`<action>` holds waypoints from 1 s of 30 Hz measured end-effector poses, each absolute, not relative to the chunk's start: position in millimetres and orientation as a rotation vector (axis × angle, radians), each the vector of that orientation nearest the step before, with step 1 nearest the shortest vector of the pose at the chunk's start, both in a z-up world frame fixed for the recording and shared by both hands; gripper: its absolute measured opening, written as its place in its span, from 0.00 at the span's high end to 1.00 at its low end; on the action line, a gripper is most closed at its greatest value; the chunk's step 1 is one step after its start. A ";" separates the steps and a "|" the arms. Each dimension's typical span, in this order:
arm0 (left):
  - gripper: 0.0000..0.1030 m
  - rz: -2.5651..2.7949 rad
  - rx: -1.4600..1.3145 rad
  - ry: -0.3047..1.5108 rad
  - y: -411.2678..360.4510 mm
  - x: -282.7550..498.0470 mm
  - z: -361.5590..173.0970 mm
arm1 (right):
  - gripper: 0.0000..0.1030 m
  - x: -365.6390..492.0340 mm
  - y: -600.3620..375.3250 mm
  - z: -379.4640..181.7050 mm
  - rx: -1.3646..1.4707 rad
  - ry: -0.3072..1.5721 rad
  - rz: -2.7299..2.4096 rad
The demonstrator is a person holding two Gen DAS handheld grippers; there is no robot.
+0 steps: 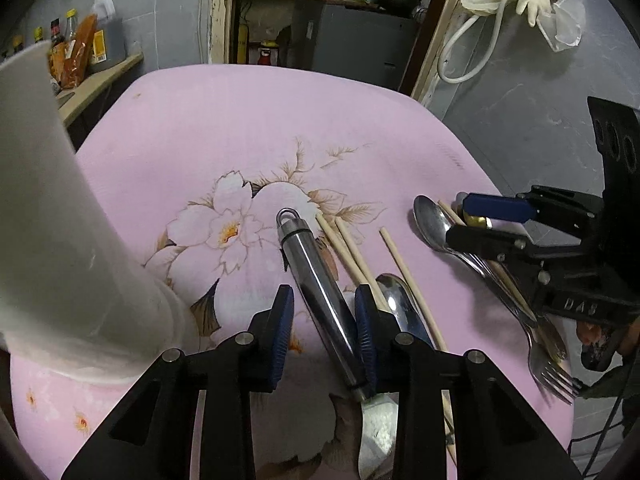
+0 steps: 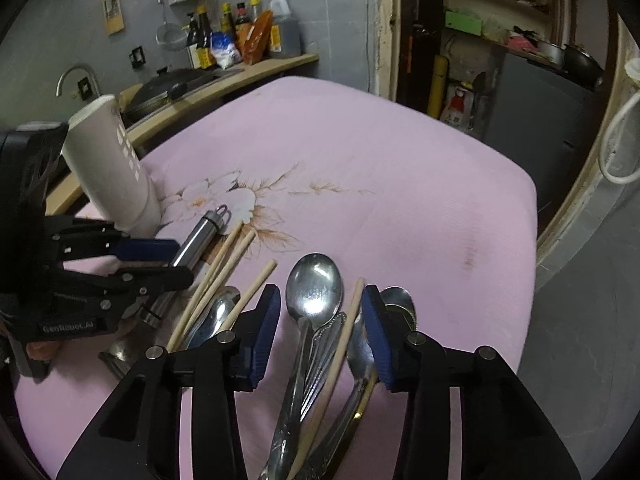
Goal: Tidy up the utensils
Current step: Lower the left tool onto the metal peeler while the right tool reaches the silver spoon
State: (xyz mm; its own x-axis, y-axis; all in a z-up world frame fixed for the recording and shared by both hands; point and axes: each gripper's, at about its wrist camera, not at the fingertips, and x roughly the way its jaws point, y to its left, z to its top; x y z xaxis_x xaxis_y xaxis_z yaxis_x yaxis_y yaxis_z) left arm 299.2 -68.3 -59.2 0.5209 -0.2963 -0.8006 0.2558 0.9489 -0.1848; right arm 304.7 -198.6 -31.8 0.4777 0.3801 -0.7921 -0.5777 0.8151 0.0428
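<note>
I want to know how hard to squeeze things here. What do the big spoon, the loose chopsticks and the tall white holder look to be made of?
Big spoon: polished metal, probably stainless steel; its bowl mirrors the light.
Chopsticks: pale matte sticks, likely wood or bamboo; no shine.
Tall white holder: smooth matte white with slots, probably plastic, though ceramic cannot be ruled out.

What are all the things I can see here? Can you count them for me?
tablecloth: one, pink with flowers, under everything
tall cup: one, white, left side
steel-handled tool: one, silver, beside the cup
chopsticks: four, pale wood, scattered among the utensils
spoons: at least three, silver, front of the cloth
fork: one, silver, right pile
bottles: several, mixed colours, back shelf
left hand-held gripper: one, black and blue, around the tool's handle
right hand-held gripper: one, black and blue, around a spoon and a chopstick
</note>
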 end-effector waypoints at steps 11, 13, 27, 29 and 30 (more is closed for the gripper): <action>0.75 -0.310 -0.036 0.994 -82.7 302.4 -59.4 | 0.61 319.5 -176.9 -45.2 -0.327 0.936 0.561; 0.76 -0.309 -0.035 0.993 -83.2 300.5 -59.1 | 0.61 321.5 -174.2 -47.0 -0.334 0.939 0.559; 0.76 -0.311 -0.037 0.984 -84.3 295.2 -60.5 | 0.61 326.0 -161.3 -43.6 -0.396 0.878 0.611; 0.76 -0.312 -0.037 0.982 -83.9 294.2 -61.1 | 0.61 326.2 -160.8 -46.3 -0.405 0.888 0.613; 0.76 -0.312 -0.038 0.982 -83.9 294.5 -61.1 | 0.61 327.2 -161.2 -47.9 -0.406 0.895 0.615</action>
State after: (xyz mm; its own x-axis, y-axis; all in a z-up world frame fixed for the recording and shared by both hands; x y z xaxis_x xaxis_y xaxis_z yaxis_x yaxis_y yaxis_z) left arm 294.5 -83.9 -61.1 0.5148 -0.2763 -0.8115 0.2424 0.9549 -0.1713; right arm 327.2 -161.2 -47.9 0.4740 0.3237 -0.8189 -0.6483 0.7576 -0.0758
